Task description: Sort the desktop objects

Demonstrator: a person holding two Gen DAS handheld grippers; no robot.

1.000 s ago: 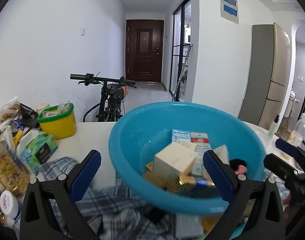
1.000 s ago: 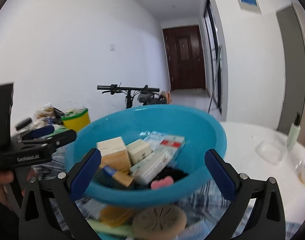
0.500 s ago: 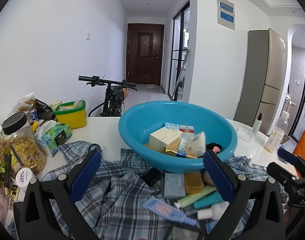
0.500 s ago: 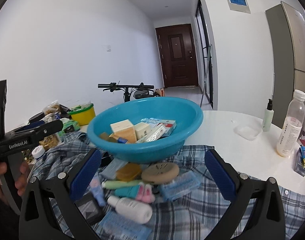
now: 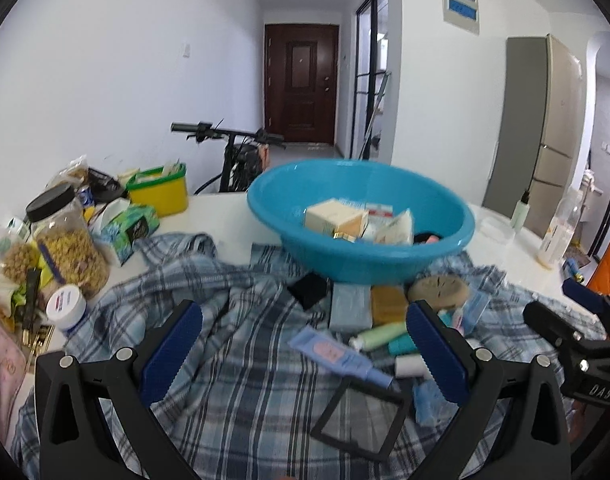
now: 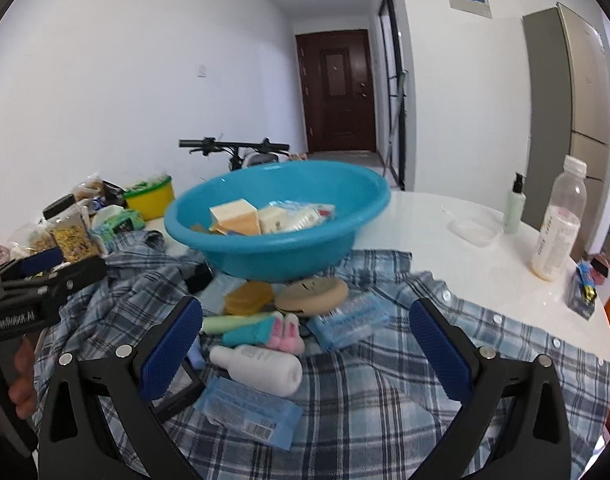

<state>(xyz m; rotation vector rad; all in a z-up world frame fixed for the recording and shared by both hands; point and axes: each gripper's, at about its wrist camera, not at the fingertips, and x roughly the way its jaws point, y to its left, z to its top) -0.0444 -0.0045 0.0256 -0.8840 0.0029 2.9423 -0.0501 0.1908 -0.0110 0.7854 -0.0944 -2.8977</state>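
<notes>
A blue basin (image 5: 361,256) (image 6: 277,256) holding several small boxes stands on a plaid shirt (image 5: 241,392) (image 6: 405,400) spread over the white table. In front of it lies a heap of toiletries: a lilac tube (image 5: 337,354), a green tube (image 5: 379,336) (image 6: 233,323), a white bottle (image 6: 261,368), a round tan compact (image 5: 437,290) (image 6: 311,294), a blue packet (image 6: 249,406), a black frame (image 5: 359,422). My left gripper (image 5: 305,356) is open above the shirt, short of the heap. My right gripper (image 6: 305,356) is open over the heap, holding nothing.
At the left stand a jar of dried flowers (image 5: 67,240), a tissue pack (image 5: 131,228), a yellow tub (image 5: 157,194) and snack bags. At the right are a milky bottle (image 6: 557,228), a pump bottle (image 6: 515,208) and a clear lid (image 6: 473,230). A bicycle (image 5: 233,152) leans behind the table.
Both grippers have drawn back and up from the basin; it now looks smaller and farther, and the toiletries on the shirt in front of it have come into view.
</notes>
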